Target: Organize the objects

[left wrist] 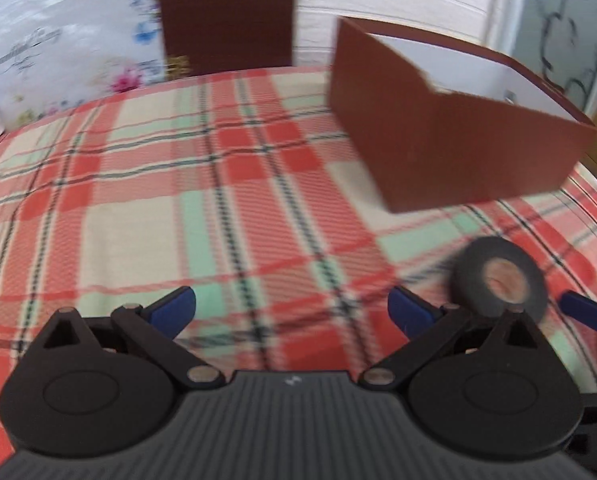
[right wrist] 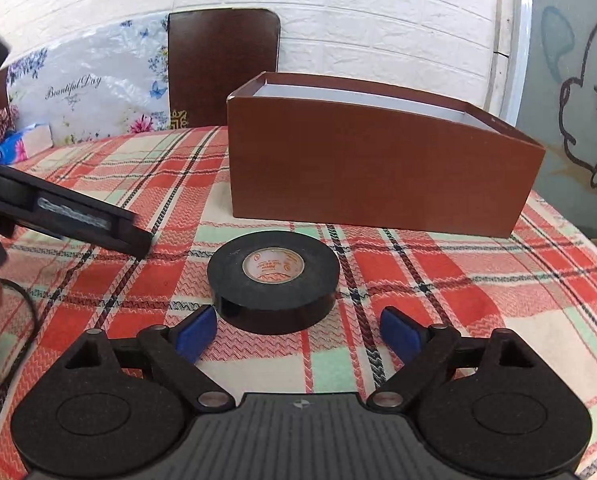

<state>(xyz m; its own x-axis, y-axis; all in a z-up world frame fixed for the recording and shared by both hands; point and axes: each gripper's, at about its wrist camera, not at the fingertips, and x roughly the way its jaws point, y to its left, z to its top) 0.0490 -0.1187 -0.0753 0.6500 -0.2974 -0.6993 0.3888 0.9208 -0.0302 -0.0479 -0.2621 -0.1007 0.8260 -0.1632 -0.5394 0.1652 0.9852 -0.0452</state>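
Tape roll (right wrist: 272, 280), black, lies flat on the plaid-covered worktop (right wrist: 438, 280), just ahead of the right tongs (right wrist: 298, 332), which stand wide open with nothing between the blue pads (right wrist: 197, 333). Brown open-top box (right wrist: 378, 168) sits behind the roll, near but apart. Left tongs (left wrist: 292, 314) also open and empty; their view is blurred, roll (left wrist: 498, 282) off to their right. Brown chair back (right wrist: 223, 68) stands beyond the worktop against a white brick wall (right wrist: 358, 12).

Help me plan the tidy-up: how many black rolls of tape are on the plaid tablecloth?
1. The black roll of tape lies flat before the open brown cardboard box, just ahead of the right gripper. The box's inside is mostly hidden.
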